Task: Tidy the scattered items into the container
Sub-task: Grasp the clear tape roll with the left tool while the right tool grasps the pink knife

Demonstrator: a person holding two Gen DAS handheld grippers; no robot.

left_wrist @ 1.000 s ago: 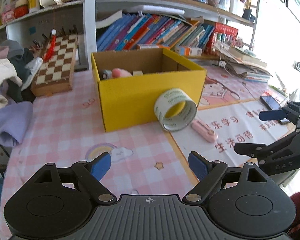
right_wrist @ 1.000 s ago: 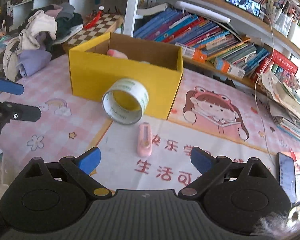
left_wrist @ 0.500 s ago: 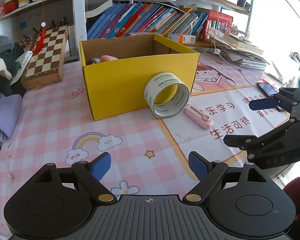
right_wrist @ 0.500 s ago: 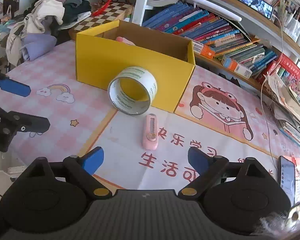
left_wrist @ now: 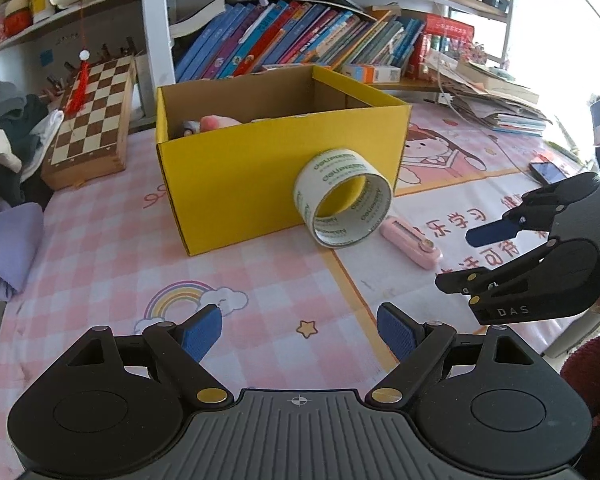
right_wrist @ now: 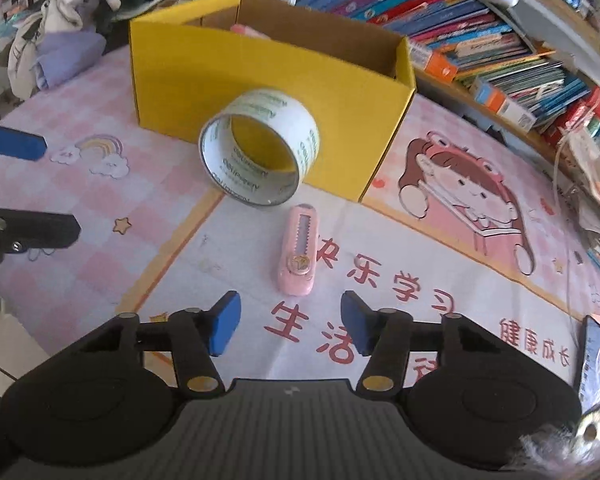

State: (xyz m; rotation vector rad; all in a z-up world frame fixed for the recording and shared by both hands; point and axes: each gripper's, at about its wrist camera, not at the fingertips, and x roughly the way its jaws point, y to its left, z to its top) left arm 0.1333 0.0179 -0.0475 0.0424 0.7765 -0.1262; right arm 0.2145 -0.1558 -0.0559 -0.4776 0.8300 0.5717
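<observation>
While the roll of tape (right_wrist: 260, 146) stands on edge, leaning against the front wall of the yellow box (right_wrist: 172, 80), and the pink box cutter (right_wrist: 298, 250) lies flat on the table (left_wrist: 100, 248) just beside it, both are outside the container. The right hand-held gripper (right_wrist: 287, 328) hovers low just short of the cutter, its blue pads spread wide with nothing between them and roughly in line with the cutter's near end. I judge the step in hand to be a reach for the cutter. The next move calls for straddling its narrow body across the short side and closing squarely, since it lies flat and low on a smooth mat.

The left hand-held gripper (left_wrist: 300, 330) is also wide open and empty, held back over the pink checked cloth, well apart from both items.

Inside the box something pink (left_wrist: 216, 122) and a small grey object (left_wrist: 188, 127) show above the rim; the rest of the interior is hidden by the front wall.
</observation>
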